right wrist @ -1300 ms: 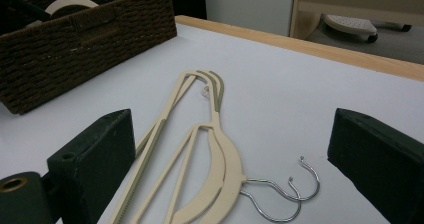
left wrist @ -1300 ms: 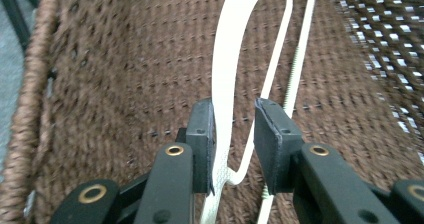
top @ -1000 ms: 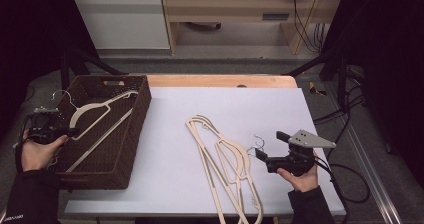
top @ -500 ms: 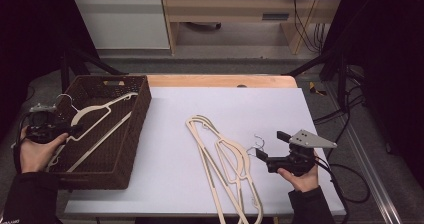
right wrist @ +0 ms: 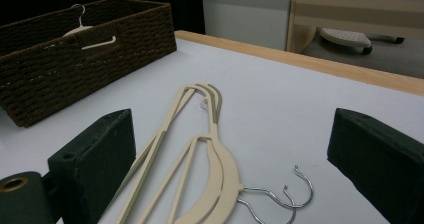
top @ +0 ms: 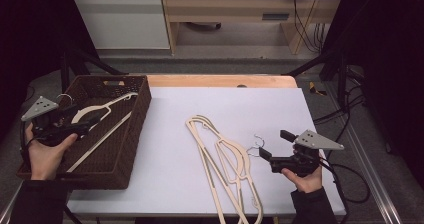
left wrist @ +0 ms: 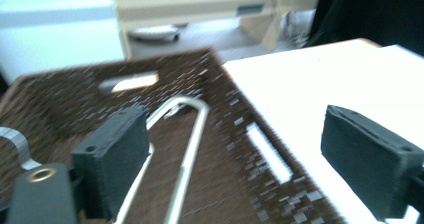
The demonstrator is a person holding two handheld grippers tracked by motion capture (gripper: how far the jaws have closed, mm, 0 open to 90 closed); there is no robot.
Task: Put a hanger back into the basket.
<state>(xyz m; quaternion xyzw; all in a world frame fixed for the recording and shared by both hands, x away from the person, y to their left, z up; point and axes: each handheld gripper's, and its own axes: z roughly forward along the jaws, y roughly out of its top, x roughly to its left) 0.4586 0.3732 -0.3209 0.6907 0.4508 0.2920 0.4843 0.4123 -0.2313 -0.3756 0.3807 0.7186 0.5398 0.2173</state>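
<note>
1. The left gripper (top: 80, 127) is hovering above the dark brown woven basket (top: 131, 134), its jaws just opening, nothing between them; a cream plastic hanger (top: 92, 112) is lying released inside.
2. The right gripper (top: 270, 148) is waiting with jaws spread wide beside the remaining cream hangers (top: 220, 159) on the white table (top: 240, 106), probably ready for the next pick.

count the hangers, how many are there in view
3: one hanger in the basket at the left, two stacked hangers on the white table near the right gripper. The stack could hide another.
</note>
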